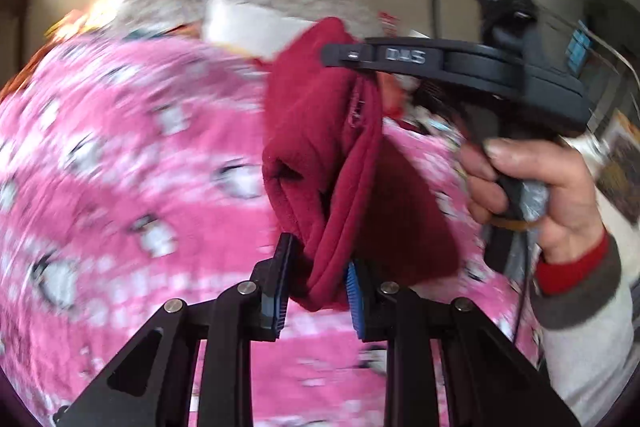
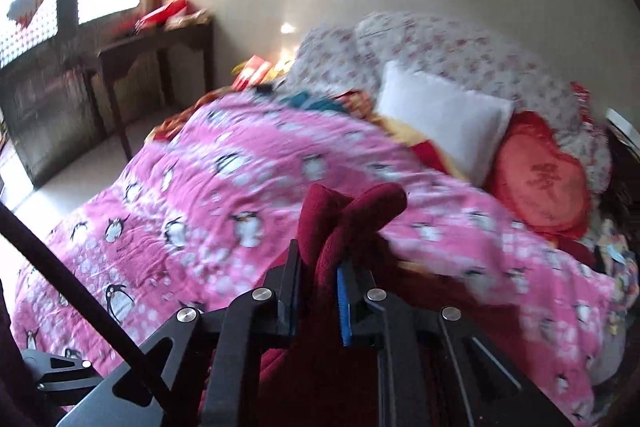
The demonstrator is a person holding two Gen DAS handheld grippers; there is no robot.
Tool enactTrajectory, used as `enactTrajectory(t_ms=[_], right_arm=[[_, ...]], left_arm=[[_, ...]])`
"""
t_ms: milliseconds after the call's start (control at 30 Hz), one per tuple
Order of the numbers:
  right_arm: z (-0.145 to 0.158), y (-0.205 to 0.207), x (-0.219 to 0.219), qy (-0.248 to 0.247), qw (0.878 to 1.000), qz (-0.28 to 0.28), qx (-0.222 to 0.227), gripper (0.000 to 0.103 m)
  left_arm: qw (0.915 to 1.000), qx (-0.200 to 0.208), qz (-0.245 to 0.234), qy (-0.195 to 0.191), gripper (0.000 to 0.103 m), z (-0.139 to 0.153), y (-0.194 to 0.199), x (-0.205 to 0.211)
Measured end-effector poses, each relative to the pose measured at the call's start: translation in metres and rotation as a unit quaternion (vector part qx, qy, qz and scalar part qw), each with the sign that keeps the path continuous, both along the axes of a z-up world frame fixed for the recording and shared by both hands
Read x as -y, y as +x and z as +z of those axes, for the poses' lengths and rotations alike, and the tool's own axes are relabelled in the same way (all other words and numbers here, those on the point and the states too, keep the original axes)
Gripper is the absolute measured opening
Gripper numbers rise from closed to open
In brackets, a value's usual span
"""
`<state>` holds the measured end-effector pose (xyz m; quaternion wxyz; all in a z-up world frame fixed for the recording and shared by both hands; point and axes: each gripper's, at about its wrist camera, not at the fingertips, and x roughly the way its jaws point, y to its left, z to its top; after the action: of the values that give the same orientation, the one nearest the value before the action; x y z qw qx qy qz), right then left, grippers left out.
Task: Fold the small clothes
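The dark red garment looks like soft, light fleece: it bunches, droops and twists freely, so it is best taken by hems or corners, pinched through the full thickness. It hangs in the air above the pink penguin quilt on the bed, strung between both tools. The left claw is clamped on a gathered bundle of its lower edge. The right claw is likewise closed on a thick fold, with two rolled ends poking out just beyond its fingers. The person's right hand grips its handle, held higher and ahead of the left claw.
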<state>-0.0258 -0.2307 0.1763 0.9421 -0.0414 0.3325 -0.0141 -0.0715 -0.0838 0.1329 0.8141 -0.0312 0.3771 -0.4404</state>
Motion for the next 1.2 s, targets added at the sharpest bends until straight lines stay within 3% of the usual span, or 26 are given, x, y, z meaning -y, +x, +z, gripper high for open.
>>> enactTrajectory(t_ms=[100, 233, 367, 433, 467, 533, 567, 600, 700, 767, 933, 1033, 1100, 1133, 1200], right_arm=[[0.013, -0.03, 0.037, -0.01, 0.999, -0.029, 0.01, 0.014], [0.005, -0.065, 0.094, -0.012, 0.997, -0.079, 0.004, 0.014], [-0.044, -0.073, 0.154, 0.016, 0.99, -0.137, -0.037, 0.014], [-0.076, -0.068, 0.175, 0.041, 0.984, -0.164, -0.06, 0.02], [-0.086, -0.07, 0.184, 0.057, 0.981, -0.178, -0.06, 0.026], [-0.085, -0.085, 0.198, 0.064, 0.976, -0.207, -0.035, 0.041], [-0.079, -0.094, 0.203, 0.072, 0.974, -0.214, -0.024, 0.041], [-0.07, -0.105, 0.207, 0.084, 0.972, -0.218, -0.011, 0.041], [-0.043, -0.129, 0.2, 0.092, 0.974, -0.207, 0.024, 0.042], [-0.03, -0.138, 0.18, 0.1, 0.979, -0.175, 0.035, 0.043], [-0.034, -0.132, 0.123, 0.104, 0.991, -0.078, 0.006, 0.042], [-0.065, -0.133, 0.102, 0.006, 0.995, -0.093, -0.044, 0.042], [-0.096, -0.135, 0.109, -0.061, 0.988, -0.121, -0.073, 0.042], [-0.105, -0.136, 0.118, -0.041, 0.988, -0.128, -0.077, 0.042], [-0.106, -0.142, 0.14, 0.053, 0.987, -0.134, -0.065, 0.042]], left_arm=[[0.9983, 0.017, -0.053, 0.017, 0.024, 0.01, -0.026, 0.052], [0.9942, 0.008, -0.099, 0.043, 0.024, -0.008, -0.048, 0.114], [0.9896, -0.012, -0.109, 0.092, 0.024, -0.047, -0.056, 0.165], [0.9878, -0.012, -0.107, 0.113, 0.027, -0.054, -0.059, 0.173], [0.987, -0.01, -0.113, 0.114, 0.031, -0.05, -0.063, 0.172], [0.9852, -0.002, -0.131, 0.11, 0.051, -0.038, -0.069, 0.159], [0.9865, 0.017, -0.126, 0.104, 0.065, -0.026, -0.071, 0.147], [0.9878, 0.04, -0.117, 0.095, 0.069, -0.014, -0.07, 0.131], [0.9855, 0.102, -0.086, 0.106, 0.07, 0.007, -0.06, 0.112], [0.9811, 0.134, -0.03, 0.136, 0.07, 0.011, -0.042, 0.111], [0.966, 0.123, 0.058, 0.22, 0.07, -0.023, 0.006, 0.125], [0.9713, 0.08, 0.04, 0.221, 0.07, -0.05, 0.012, 0.128], [0.9731, 0.063, 0.022, 0.221, 0.071, -0.066, 0.009, 0.136], [0.973, 0.06, 0.019, 0.222, 0.071, -0.068, 0.001, 0.134], [0.9704, 0.075, 0.024, 0.228, 0.071, -0.066, -0.011, 0.13]])
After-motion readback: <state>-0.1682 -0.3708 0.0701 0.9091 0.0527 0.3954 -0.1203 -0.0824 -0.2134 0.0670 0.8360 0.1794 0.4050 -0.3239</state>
